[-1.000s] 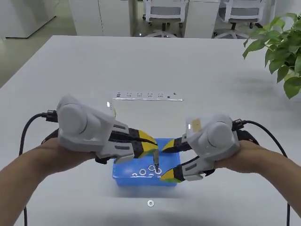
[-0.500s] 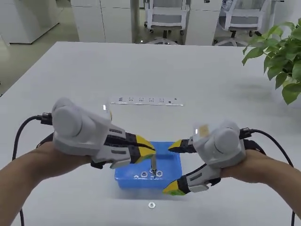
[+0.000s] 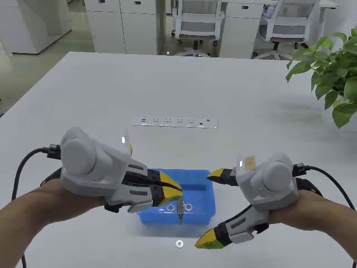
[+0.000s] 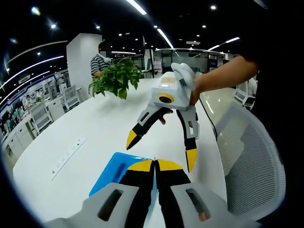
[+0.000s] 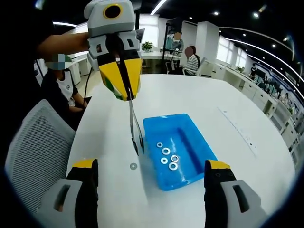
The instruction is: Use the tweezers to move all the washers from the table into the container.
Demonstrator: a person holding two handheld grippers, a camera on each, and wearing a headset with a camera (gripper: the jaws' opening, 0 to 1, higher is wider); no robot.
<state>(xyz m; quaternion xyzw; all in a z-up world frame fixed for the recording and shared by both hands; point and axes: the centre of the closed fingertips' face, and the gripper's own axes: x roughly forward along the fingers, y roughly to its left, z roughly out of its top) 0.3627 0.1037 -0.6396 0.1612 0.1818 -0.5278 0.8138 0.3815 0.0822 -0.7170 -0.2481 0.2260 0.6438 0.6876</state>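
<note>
A blue container sits near the table's front edge with several washers in it. One washer lies on the table just in front of it. My left gripper is shut on the tweezers, whose tips hang down at the container's near wall. In the right gripper view the tweezers point down beside the container, close above the loose washer. My right gripper stands open at the container's right end, holding nothing. Its jaws straddle the container.
A white power strip lies on the table behind the container. A green plant stands at the right edge. Office chairs and cabinets stand beyond the far edge. People sit at a far table in the right gripper view.
The tweezers have moved from over the container's inside toward its near wall. The right gripper's lower jaw has dropped toward the table's front. The head camera has tilted.
</note>
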